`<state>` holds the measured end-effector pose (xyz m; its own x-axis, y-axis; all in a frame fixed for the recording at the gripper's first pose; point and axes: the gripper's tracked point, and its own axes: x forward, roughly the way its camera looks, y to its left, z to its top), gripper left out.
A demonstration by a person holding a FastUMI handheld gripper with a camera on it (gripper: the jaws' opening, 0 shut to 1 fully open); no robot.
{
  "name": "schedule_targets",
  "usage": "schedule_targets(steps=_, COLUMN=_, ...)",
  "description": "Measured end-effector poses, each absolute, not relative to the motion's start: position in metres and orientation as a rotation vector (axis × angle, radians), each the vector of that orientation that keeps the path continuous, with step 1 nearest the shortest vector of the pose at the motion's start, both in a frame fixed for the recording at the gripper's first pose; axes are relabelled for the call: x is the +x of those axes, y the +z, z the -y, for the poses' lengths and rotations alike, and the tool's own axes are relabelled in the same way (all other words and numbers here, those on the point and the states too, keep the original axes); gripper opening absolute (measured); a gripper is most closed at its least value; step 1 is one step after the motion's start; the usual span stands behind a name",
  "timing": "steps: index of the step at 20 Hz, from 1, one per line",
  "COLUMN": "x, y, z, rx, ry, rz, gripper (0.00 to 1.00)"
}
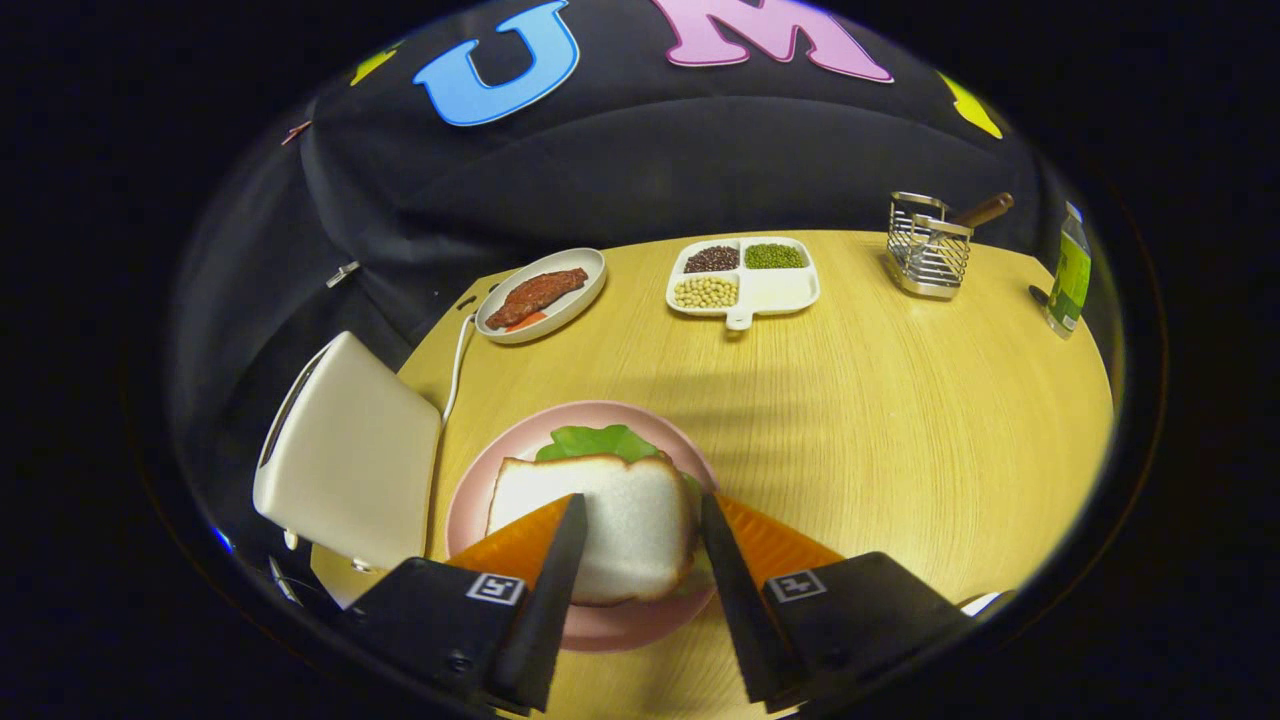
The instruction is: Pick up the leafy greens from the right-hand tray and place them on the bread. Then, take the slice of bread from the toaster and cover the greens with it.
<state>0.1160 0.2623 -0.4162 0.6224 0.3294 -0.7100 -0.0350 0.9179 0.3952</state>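
A white slice of bread (pixel 625 535) lies flat on the pink plate (pixel 497 455) near the front of the wooden table. Green leaves (pixel 598 441) stick out from under its far edge. My gripper (pixel 640 500) hovers just over the slice and is open. The left finger covers part of the bread's face and the right finger stands at its right edge. The white toaster (pixel 350 450) stands left of the plate. The white compartment tray (pixel 780 292) sits beyond, with its larger compartment bare.
An oval plate (pixel 590 272) holding a brown meat piece sits at the back left, near the toaster's cord. A wire basket (pixel 930 255) with a wooden-handled tool stands at the back right. A green bottle (pixel 1068 275) is by the right table edge.
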Motion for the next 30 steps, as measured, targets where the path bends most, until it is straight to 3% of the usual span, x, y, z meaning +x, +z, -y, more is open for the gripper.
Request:
schedule_targets(steps=2, x=0.118, y=-0.403, z=-0.258, rx=0.349, ry=0.208, rz=-0.836, gripper=0.94)
schedule_targets(steps=3, x=0.119, y=-0.393, z=-0.255, rx=0.351, ry=0.208, rz=-0.81, gripper=0.96)
schedule_targets(steps=20, x=0.09, y=-0.149, z=-0.151, rx=0.234, ry=0.258, rz=-0.3, gripper=0.99)
schedule_targets(steps=30, x=0.054, y=-0.106, z=-0.098, rx=0.223, ry=0.27, rz=-0.229, gripper=0.99)
